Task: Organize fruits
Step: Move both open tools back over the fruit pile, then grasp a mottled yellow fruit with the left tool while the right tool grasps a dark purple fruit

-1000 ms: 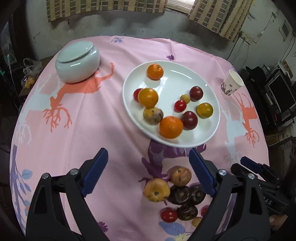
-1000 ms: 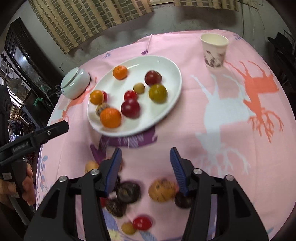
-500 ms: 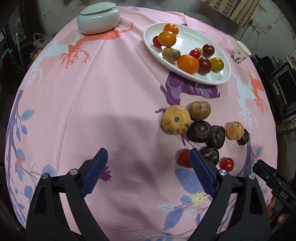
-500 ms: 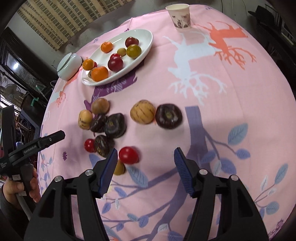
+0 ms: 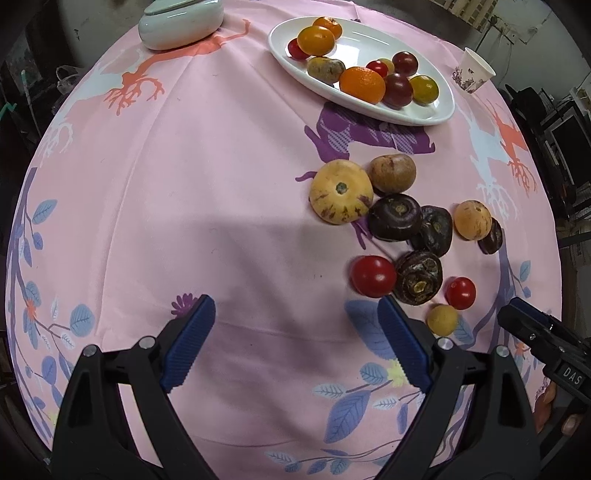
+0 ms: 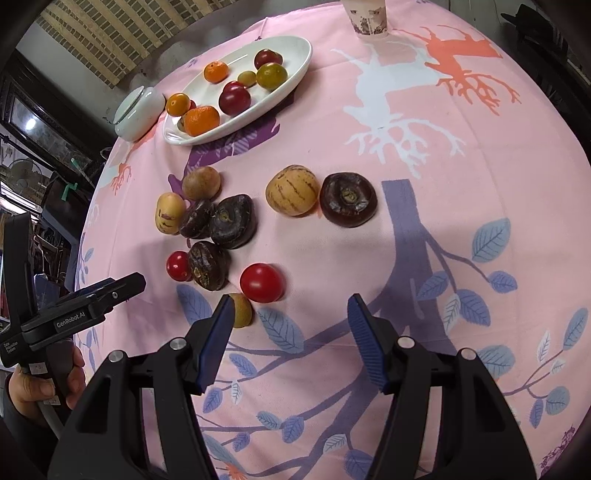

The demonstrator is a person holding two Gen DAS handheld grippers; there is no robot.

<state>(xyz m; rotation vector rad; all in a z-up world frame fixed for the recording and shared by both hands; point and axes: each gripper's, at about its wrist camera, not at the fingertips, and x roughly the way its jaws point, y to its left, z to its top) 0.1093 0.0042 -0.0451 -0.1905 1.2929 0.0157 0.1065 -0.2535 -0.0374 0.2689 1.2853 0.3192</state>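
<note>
Loose fruit lies on the pink cloth: a big yellow fruit (image 5: 340,192), a brown one (image 5: 393,173), dark purple ones (image 5: 395,217), red tomatoes (image 5: 373,276) (image 6: 261,283) and a small yellow fruit (image 6: 242,309). A white oval plate (image 5: 424,110) (image 6: 295,55) at the back holds oranges, tomatoes and plums. My left gripper (image 5: 295,343) is open over bare cloth, its right finger just below the red tomato. My right gripper (image 6: 290,338) is open too, empty, with the tomato just beyond its left finger.
A pale green lidded bowl (image 5: 181,22) (image 6: 138,109) stands at the back left. A paper cup (image 5: 472,74) (image 6: 367,16) stands behind the plate. The round table's edge curves close on all sides. A hand (image 6: 40,384) holds the left gripper's handle.
Both grippers drew back toward the near table edge and tilted downward, so the loose fruit now lies ahead of the fingers instead of between them. Both jaws kept their width.
</note>
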